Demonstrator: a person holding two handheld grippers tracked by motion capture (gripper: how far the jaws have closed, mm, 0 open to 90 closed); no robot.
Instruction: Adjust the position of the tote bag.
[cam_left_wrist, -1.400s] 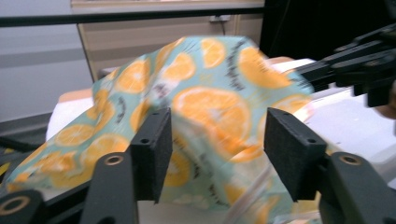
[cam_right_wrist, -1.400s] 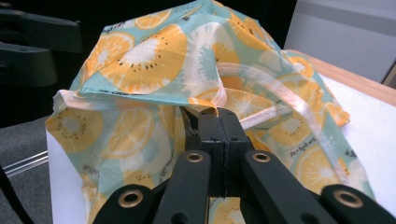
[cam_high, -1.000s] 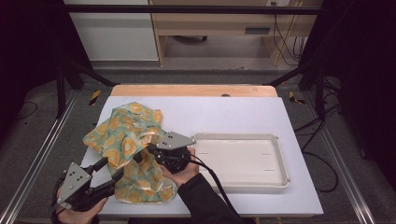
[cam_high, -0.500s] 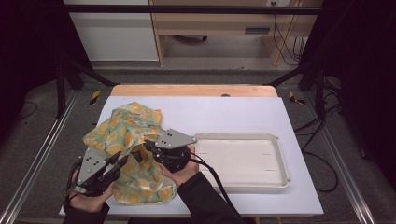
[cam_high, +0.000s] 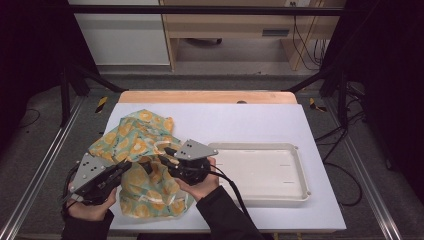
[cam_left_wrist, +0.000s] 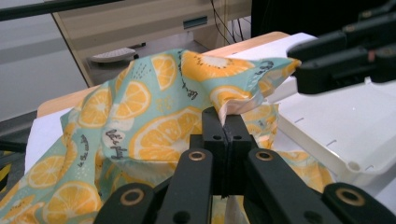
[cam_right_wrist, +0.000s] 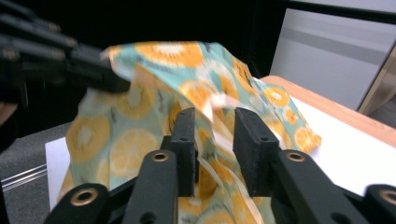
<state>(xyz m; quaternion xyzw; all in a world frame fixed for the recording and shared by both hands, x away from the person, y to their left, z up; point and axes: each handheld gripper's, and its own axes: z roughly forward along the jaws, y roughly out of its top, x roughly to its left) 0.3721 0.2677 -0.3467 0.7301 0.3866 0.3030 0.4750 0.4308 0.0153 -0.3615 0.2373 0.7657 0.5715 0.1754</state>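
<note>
high view: orange-slice print cloth (cam_high: 140, 165) lies bunched on the left half of the white surface (cam_high: 250, 120), partly lifted off it. left gripper (cam_high: 131, 165) comes in from bottom left, its tip at the cloth's near-left part. right gripper (cam_high: 167, 154) sits at the cloth's right edge, just left of the white tray (cam_high: 300, 172). the tray is on the right half of the surface, close beside the cloth.

left gripper view: left gripper (cam_left_wrist: 226, 122) has just closed; its fingers (cam_left_wrist: 212, 126) are pressed together, pinching a pale fold of the cloth (cam_left_wrist: 140, 107) that sticks up between the tips. the cloth is tented up behind them. tray (cam_left_wrist: 336, 121) is at right, and the other gripper's dark fingers are at upper right by the cloth's top corner.

right gripper view: right gripper (cam_right_wrist: 215, 122) has just been opening; its fingers (cam_right_wrist: 250, 140) are spread with a gap. a cloth (cam_right_wrist: 154, 93) fold hangs between them, loose, not clamped. picture is motion-blurred. the other gripper's dark fingers are at upper left, against the cloth's raised edge.
</note>
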